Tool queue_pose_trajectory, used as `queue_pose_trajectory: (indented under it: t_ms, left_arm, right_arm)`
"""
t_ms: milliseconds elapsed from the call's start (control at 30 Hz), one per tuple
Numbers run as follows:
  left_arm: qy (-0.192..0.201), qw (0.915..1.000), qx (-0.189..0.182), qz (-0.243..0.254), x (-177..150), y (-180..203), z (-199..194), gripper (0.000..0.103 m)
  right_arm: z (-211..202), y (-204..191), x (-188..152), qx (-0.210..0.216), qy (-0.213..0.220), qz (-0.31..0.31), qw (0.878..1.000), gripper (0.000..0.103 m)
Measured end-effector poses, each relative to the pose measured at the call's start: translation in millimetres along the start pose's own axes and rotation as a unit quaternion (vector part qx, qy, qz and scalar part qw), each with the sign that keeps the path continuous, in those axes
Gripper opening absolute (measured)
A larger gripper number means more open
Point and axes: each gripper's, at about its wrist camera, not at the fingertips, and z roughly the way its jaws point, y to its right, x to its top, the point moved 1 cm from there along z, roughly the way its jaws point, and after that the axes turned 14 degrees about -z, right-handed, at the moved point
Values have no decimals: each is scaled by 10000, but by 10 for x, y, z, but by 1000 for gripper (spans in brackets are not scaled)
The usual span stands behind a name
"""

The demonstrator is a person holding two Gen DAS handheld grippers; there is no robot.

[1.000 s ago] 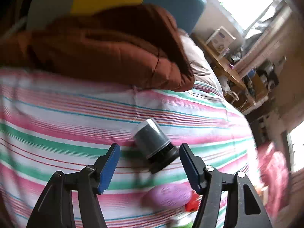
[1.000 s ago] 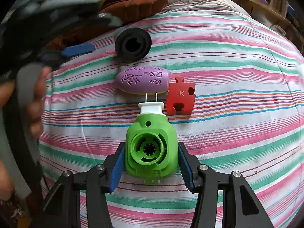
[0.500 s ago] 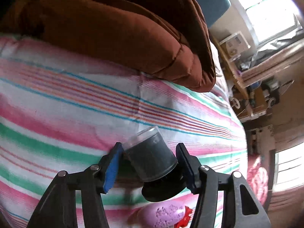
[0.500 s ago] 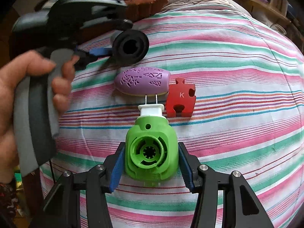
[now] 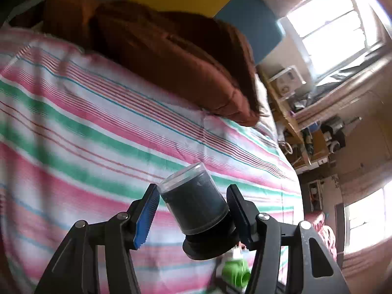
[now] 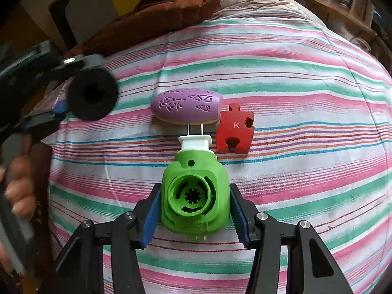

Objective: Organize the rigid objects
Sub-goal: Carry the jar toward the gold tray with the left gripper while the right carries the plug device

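Observation:
A clear-lidded disc case with a black base [image 5: 196,203] sits tilted between the blue pads of my left gripper [image 5: 192,191], which is shut on it and holds it above the striped bedspread [image 5: 85,134]. In the right wrist view the case's black base [image 6: 91,94] hangs at the left, above the bed's edge. My right gripper [image 6: 194,191] is shut on a green plug-in device [image 6: 193,171] lying on the bed with its white prongs pointing away. Just beyond it lie a purple oval piece [image 6: 186,106] and a red puzzle piece marked K [image 6: 235,129].
A brown quilt [image 5: 171,61] is bunched at the head of the bed. Cluttered wooden shelves [image 5: 306,127] stand past the bed's far side under a window. A person's hand [image 6: 19,191] holds the left gripper's handle at the left.
My left gripper closed on the disc case, lifted it off the bed and carried it leftward, away from the purple piece. The right gripper and green device stayed put.

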Motion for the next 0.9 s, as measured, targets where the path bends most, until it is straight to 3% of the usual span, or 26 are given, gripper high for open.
queue_pose_trajectory:
  t_ms: [200, 500, 567, 700, 900]
  left_arm:
    - [242, 9984, -270, 439, -211, -26, -560, 58]
    - [932, 9900, -157, 1047, -424, -452, -1583, 58]
    - [1085, 9890, -153, 991, -415, -583, -1762, 58]
    - [1364, 9867, 141, 873, -343, -920, -2014, 58]
    - [1414, 9856, 811, 451, -136, -1401, -1975, 58]
  right_arm:
    - [-24, -153, -96, 164, 103, -157, 9997, 53]
    - [-21, -323, -155, 377, 214, -454, 9980, 53]
    - [-15, -320, -166, 418, 198, -434, 9980, 53]
    - [19, -332, -142, 365, 215, -478, 9980, 53]
    - [6, -333, -173, 292, 232, -535, 9979, 53]
